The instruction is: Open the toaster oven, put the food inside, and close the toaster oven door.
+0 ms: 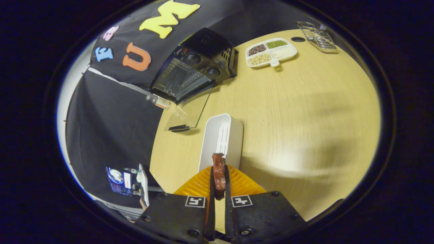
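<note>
My gripper (219, 176) is shut on a piece of reddish-brown food (218, 169), which stands up between the two fingers. It hangs above a white tray (234, 130) and an orange ridged insert (244, 183) just ahead of the fingers. Far beyond them, at the table's back edge, stands the black toaster oven (200, 57) with two knobs. Its glass door (188, 113) is swung down open, handle resting near the tabletop, and the rack inside shows through the opening.
A white divided dish (271, 52) of beans and grains sits to the right of the oven. A wire rack (318, 37) lies at the far right corner of the wooden table (305, 112). A small bottle (157, 101) lies beside the oven door.
</note>
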Demonstrator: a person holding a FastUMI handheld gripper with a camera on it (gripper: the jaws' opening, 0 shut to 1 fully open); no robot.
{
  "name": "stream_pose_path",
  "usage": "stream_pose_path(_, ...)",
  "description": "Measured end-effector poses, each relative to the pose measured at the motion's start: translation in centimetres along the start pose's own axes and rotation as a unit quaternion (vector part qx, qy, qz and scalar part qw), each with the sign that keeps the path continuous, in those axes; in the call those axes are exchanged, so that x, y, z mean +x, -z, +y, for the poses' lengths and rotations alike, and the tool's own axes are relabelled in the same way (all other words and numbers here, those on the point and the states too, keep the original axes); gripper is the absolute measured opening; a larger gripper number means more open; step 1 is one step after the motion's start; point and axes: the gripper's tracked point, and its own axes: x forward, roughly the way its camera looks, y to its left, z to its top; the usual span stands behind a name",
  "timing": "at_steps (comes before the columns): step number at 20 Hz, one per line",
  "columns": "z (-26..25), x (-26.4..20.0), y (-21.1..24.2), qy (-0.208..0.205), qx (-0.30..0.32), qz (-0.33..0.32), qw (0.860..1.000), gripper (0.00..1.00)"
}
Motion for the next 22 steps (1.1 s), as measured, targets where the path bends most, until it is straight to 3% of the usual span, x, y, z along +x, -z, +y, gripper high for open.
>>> stream_pose_path(6,4.0,-0.7,-0.9,-0.006,-0.006,-0.027,1.000,0.14)
stream_pose_path(15,13.9,4.4,-3.1,-0.051,0.094,-0.115,0.988,0.13)
stream_pose_path(18,16.7,7.4,-5.2,-0.066,0.138,-0.159,0.975,0.13)
stream_pose_path(22,21.1,11.0,-9.2,-0.123,0.183,-0.225,0.949,0.13)
